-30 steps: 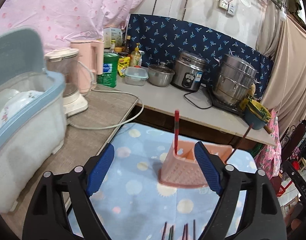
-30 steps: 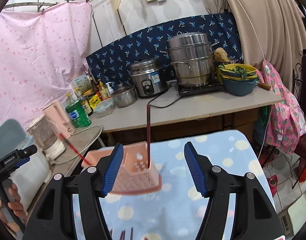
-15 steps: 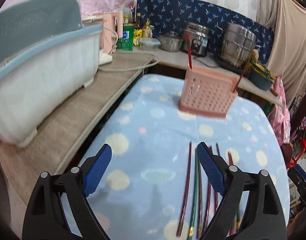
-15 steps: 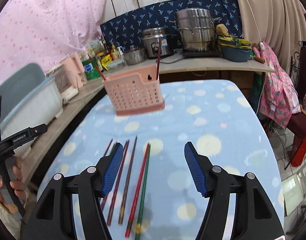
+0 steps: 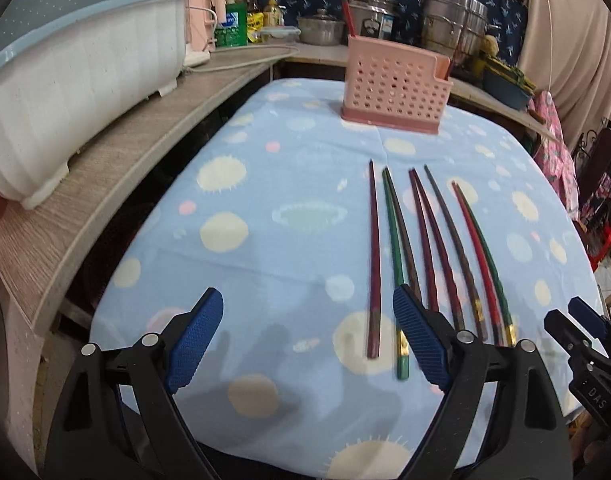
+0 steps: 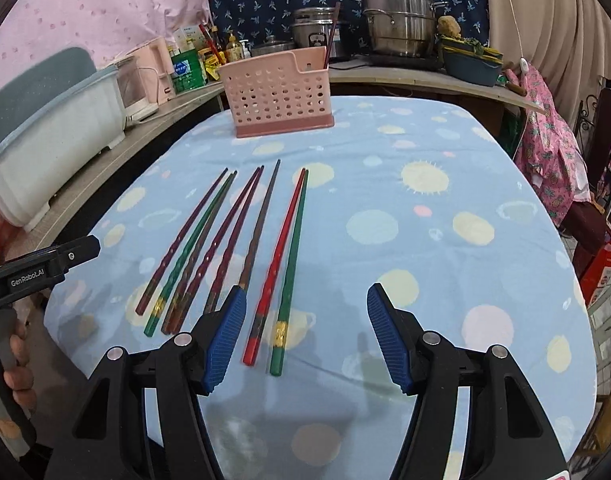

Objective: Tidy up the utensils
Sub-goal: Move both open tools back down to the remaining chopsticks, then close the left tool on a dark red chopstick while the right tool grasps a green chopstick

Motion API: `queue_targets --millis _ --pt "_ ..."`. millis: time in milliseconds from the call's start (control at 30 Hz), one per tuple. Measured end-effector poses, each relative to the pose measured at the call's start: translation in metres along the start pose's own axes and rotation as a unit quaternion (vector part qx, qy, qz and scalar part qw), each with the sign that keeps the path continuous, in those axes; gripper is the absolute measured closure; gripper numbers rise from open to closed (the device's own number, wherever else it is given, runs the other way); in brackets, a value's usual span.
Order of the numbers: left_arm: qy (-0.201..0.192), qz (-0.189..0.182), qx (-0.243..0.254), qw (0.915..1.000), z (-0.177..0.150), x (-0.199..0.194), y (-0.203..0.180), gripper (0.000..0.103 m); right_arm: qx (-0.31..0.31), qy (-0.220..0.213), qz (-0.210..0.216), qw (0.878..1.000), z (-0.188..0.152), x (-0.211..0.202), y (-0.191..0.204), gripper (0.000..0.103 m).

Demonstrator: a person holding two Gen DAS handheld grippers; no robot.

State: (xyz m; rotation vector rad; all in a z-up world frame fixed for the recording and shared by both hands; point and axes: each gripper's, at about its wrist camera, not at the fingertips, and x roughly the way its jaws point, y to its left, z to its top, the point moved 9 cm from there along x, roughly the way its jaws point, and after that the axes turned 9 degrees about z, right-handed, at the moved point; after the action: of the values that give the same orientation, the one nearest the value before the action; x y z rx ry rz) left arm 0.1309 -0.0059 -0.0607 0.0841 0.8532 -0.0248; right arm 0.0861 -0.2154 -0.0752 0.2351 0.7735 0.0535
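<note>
Both sets of jaws apart, gripping nothing: left gripper (image 5: 307, 336), right gripper (image 6: 305, 332). Chopsticks (image 6: 241, 240) loose on tabletop (image 6: 445, 200), butt ends partly hidden behind pads. Pink holder (image 6: 275, 94) farther back, contents hard to make out

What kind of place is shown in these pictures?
Most likely a home kitchen. A rice cooker and a stacked steel steamer pot stand on the back counter, a pink utensil holder sits on the cloth-covered table, and a dish drainer is at the side.
</note>
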Motion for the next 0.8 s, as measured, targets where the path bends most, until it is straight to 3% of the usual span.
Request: queue_targets --millis 367,600,800 --pt "0.024 -0.006 0.015 0.9996 -0.031 0.018 -0.014 0.026 0.003 0.027 0.005 1.000 -0.022 0.019 0.009 0.070" --pt "0.039 -0.011 0.022 0.9990 -0.037 0.030 -0.023 0.035 -0.002 0.039 0.007 0.999 -0.029 0.028 0.012 0.080" --pt "0.050 -0.019 0.019 0.9984 -0.039 0.039 -0.028 0.036 -0.004 0.048 0.009 0.999 -0.031 0.034 0.013 0.088"
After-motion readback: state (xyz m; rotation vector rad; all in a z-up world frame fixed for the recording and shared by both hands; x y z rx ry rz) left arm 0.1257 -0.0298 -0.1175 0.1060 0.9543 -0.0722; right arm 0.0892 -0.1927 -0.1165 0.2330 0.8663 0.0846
